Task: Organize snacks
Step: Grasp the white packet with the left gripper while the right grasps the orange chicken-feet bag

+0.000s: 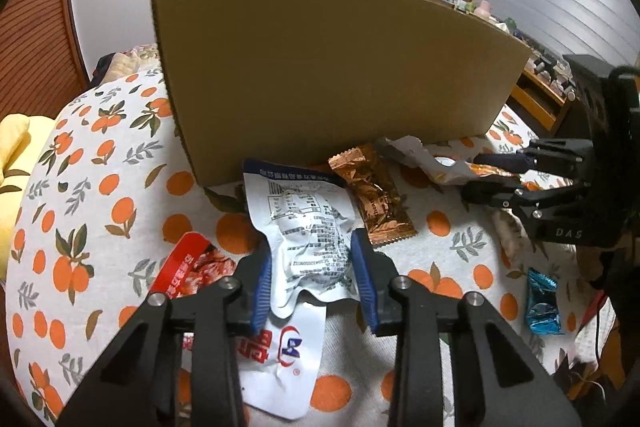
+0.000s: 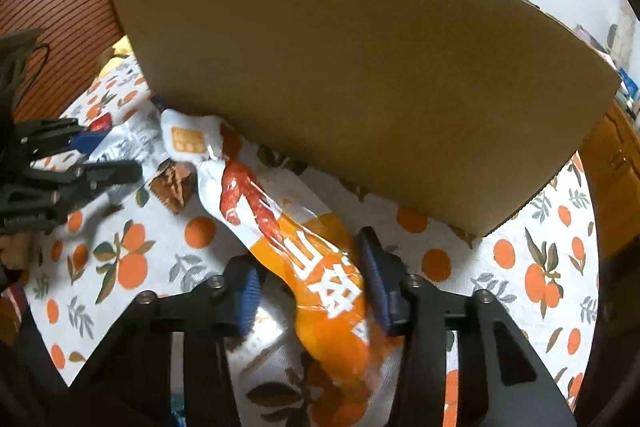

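Note:
My left gripper (image 1: 314, 283) is shut on a crumpled white snack packet (image 1: 308, 235) with printed text, its blue pads pressing both sides. It lies just in front of the tall cardboard box (image 1: 320, 67). In the right wrist view, my right gripper (image 2: 310, 287) is shut on a twisted orange and white packet (image 2: 320, 267) near the box (image 2: 360, 87). The left wrist view shows the right gripper (image 1: 486, 175) at the far right holding that packet (image 1: 444, 163). The left gripper (image 2: 108, 157) shows at the left edge of the right wrist view.
A copper-brown packet (image 1: 376, 199) lies between the two grippers. A red packet (image 1: 192, 267) and a white packet with red letters (image 1: 288, 359) lie under my left gripper. A blue foil candy (image 1: 542, 311) sits at the right. An orange-print cloth (image 1: 100, 187) covers the surface.

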Demonstrator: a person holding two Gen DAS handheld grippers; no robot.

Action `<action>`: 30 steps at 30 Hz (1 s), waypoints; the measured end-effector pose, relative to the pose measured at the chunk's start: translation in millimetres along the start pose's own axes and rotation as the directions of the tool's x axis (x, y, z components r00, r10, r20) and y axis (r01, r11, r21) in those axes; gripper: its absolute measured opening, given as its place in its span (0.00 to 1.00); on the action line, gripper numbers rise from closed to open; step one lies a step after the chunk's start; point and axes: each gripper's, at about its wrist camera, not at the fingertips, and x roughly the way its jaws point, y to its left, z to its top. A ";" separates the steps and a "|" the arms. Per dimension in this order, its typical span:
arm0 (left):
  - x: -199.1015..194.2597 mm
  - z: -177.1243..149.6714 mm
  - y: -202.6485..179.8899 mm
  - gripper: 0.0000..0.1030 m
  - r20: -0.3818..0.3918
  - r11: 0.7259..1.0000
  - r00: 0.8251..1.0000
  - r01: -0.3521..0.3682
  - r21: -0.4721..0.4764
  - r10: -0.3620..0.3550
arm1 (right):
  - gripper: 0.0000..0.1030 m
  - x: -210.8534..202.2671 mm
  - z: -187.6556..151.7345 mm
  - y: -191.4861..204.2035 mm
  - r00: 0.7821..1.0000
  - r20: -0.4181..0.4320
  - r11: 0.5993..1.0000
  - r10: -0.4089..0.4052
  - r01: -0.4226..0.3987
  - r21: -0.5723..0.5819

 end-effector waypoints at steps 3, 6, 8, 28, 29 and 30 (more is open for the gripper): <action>-6.5 -2.2 3.2 0.25 0.007 0.999 0.999 0.034 -0.017 -0.034 | 0.35 -3.9 -4.2 3.3 1.000 0.003 1.000 -0.008 0.008 -0.012; -10.5 -3.0 3.8 0.23 0.013 0.998 0.999 0.049 -0.030 -0.048 | 0.33 -5.6 -6.3 6.2 1.000 0.007 1.000 -0.003 0.003 -0.017; -13.7 -4.2 1.2 0.21 0.022 0.998 0.998 0.051 -0.026 -0.051 | 0.31 -7.0 -6.2 7.7 1.000 0.012 1.000 0.003 -0.003 -0.016; -52.6 -8.4 -34.8 0.18 0.124 0.999 0.992 0.027 0.024 -0.030 | 0.28 -45.4 -24.3 7.7 0.992 0.126 1.000 -0.009 0.007 0.017; -56.3 -7.4 -35.2 0.18 0.132 0.999 0.991 0.028 0.026 -0.031 | 0.28 -47.2 -25.1 8.7 0.991 0.131 1.000 -0.009 0.007 0.017; -59.7 -6.4 -35.5 0.18 0.141 0.999 0.989 0.029 0.027 -0.032 | 0.28 -50.2 -27.0 9.0 0.991 0.136 1.000 -0.011 0.009 0.018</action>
